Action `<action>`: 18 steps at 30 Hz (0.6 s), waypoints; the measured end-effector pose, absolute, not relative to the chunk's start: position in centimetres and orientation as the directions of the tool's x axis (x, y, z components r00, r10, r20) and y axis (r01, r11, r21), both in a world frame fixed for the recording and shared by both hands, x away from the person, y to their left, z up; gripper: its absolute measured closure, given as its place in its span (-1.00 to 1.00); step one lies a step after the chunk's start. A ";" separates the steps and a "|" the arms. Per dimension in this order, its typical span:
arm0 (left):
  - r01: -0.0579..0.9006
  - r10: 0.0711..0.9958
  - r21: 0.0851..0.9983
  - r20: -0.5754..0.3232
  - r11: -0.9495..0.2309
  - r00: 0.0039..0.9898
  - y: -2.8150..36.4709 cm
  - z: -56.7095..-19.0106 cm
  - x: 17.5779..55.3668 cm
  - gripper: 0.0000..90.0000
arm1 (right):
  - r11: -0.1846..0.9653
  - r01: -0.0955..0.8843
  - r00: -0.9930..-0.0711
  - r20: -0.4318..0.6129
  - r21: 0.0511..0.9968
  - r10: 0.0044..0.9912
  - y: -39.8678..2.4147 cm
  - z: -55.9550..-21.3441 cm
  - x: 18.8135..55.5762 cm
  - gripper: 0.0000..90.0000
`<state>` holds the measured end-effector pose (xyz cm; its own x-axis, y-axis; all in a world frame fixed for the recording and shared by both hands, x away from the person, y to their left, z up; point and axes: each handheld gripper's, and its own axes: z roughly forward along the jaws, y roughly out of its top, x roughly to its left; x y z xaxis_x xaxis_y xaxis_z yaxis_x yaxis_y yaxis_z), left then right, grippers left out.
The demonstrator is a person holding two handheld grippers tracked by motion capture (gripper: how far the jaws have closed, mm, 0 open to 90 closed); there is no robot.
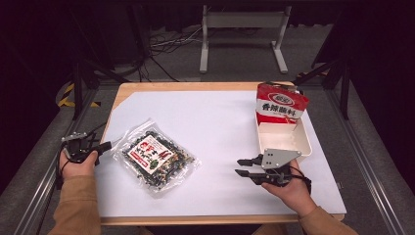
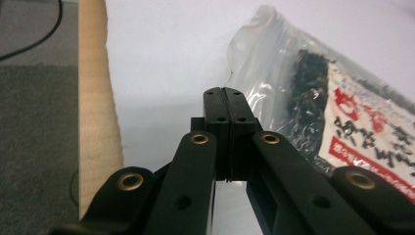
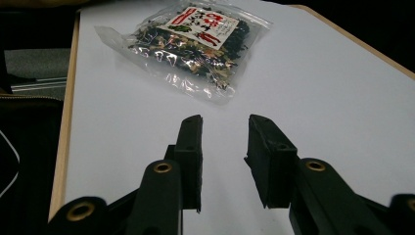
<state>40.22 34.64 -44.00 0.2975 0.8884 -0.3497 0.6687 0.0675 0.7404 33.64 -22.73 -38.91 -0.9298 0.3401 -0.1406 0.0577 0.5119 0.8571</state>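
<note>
Nearest to the high camera are the person's two sleeves, one at each lower corner, each hand with a gripper over the white sheet point(image 1: 215, 117) on the table. Left gripper point(image 1: 108, 145) sits at the sheet's left edge with its jaws pressed flat together and nothing between them; its tips stop just beside the corner of the bag point(image 1: 155, 157). Right gripper point(image 1: 241, 167) hovers near the front right, jaws partly apart and empty, pointing left toward the bag, which lies well apart from it.

That bag lies flat, left of centre, a clear pouch of dark dried bits with a red and white label. It looks light, soft and crinkly, and the film is probably slippery, so a pinch on the bulging middle would likely slide or crush the contents. Its flat empty border, especially the corner point(image 2: 247, 54) next to the left gripper, looks the better hold.

At the right edge stands a white tray point(image 1: 308, 142) with a red packet point(image 1: 281, 104) propped upright at its far end.
</note>
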 end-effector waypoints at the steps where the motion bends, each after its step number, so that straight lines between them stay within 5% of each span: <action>1: 0.669 0.888 0.740 -0.350 0.067 0.298 34.6 -44.0 40.2 1.00 | 0.512 0.057 -0.930 -0.141 0.857 0.340 -22.7 -38.9 33.7 0.49; 18: 0.472 0.845 0.880 -0.289 0.049 0.450 32.6 -37.4 37.4 1.00 | 0.509 0.041 -0.926 -0.159 0.860 0.344 -22.5 -38.1 34.0 0.48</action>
<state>37.40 32.62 -37.37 0.4496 0.8453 -0.2886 0.4721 0.0494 0.8802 34.00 -22.46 -38.09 -0.9255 0.3436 -0.1592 0.0411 0.5090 0.8598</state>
